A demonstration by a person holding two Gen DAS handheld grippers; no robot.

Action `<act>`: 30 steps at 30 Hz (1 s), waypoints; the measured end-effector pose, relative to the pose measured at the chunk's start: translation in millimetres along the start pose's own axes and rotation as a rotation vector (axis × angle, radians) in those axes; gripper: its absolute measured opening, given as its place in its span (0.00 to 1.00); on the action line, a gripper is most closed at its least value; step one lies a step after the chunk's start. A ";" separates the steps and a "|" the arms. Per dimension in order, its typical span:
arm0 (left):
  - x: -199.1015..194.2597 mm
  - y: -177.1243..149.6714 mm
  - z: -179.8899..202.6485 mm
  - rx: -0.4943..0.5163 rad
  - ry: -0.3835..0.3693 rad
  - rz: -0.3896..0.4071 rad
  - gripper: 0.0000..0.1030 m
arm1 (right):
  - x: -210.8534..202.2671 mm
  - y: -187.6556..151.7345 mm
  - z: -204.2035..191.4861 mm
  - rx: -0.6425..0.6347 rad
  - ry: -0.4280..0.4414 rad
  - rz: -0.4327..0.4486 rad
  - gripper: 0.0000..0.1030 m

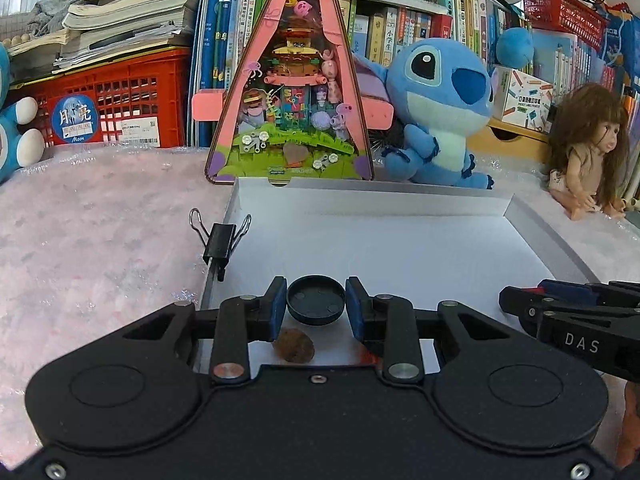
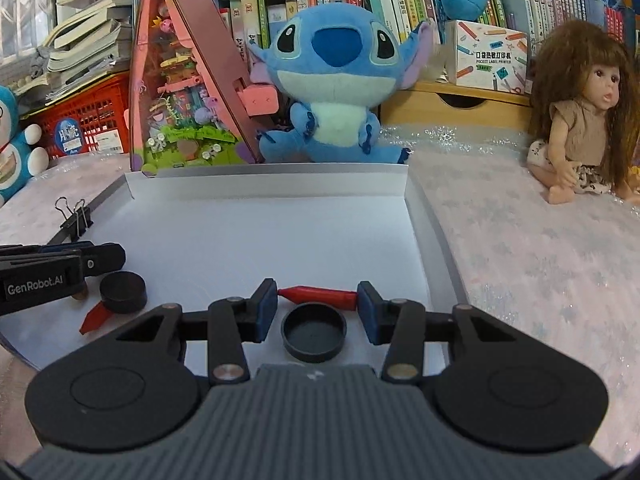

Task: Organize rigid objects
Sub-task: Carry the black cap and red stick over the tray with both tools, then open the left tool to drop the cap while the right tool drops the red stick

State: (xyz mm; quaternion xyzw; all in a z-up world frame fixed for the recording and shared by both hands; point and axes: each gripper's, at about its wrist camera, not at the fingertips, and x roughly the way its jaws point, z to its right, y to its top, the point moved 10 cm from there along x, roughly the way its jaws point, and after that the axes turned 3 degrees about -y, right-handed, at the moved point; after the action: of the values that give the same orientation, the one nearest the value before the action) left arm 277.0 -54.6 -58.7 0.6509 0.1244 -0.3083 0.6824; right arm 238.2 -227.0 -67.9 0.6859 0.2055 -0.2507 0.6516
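A white shallow box (image 1: pixel 400 240) lies on the pink bubble wrap; it also shows in the right wrist view (image 2: pixel 260 232). My left gripper (image 1: pixel 316 306) is open around a black round cap (image 1: pixel 316 300) inside the box, with small gaps at both pads. A brown stone (image 1: pixel 294 345) lies just below it. In the right wrist view that cap (image 2: pixel 123 286) sits beside a red piece (image 2: pixel 94 316). My right gripper (image 2: pixel 317 306) is open, with a second black round cap (image 2: pixel 314 332) between its fingers and a red crayon-like stick (image 2: pixel 320 296) just beyond the tips.
A black binder clip (image 1: pixel 218 238) is clipped on the box's left wall. Behind the box stand a pink triangular toy display (image 1: pixel 294 80), a blue Stitch plush (image 1: pixel 436 108) and a doll (image 2: pixel 580 116). Books and a red crate (image 1: pixel 116 104) fill the back.
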 end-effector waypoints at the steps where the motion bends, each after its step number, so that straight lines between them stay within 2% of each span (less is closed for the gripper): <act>1: 0.4 -0.1 0.0 0.001 0.001 0.000 0.29 | 0.2 0.0 -0.1 -0.001 -0.001 0.000 0.47; 14: 3.8 -1.1 0.9 0.031 0.024 0.002 0.29 | 0.8 0.0 -1.4 -0.013 -0.003 0.001 0.47; 17: 4.4 -1.0 0.3 0.027 0.025 0.002 0.31 | 0.5 0.0 -1.6 -0.017 -0.003 0.003 0.51; 19: 4.3 -1.2 0.4 0.020 0.022 -0.004 0.38 | -1.0 0.4 -1.6 -0.012 0.002 0.008 0.60; 23: -0.7 0.8 0.9 0.014 0.018 0.001 0.46 | -8.7 4.0 -0.7 -0.006 0.005 0.033 0.62; 25: -5.6 2.5 2.4 0.021 0.015 0.007 0.54 | -13.3 6.6 -1.1 -0.009 0.007 0.046 0.65; 27: -11.4 4.0 4.6 0.025 0.005 0.016 0.67 | -19.4 9.1 -1.9 -0.009 0.011 0.058 0.69; 30: -22.4 6.0 9.1 0.036 -0.010 0.032 0.77 | -30.1 11.3 -3.3 -0.009 0.019 0.081 0.74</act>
State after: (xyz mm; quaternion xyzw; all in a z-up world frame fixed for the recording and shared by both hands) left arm 260.9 -57.8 -40.0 0.6634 0.1052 -0.3029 0.6761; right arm 221.6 -223.2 -40.4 0.6929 0.1850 -0.2168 0.6624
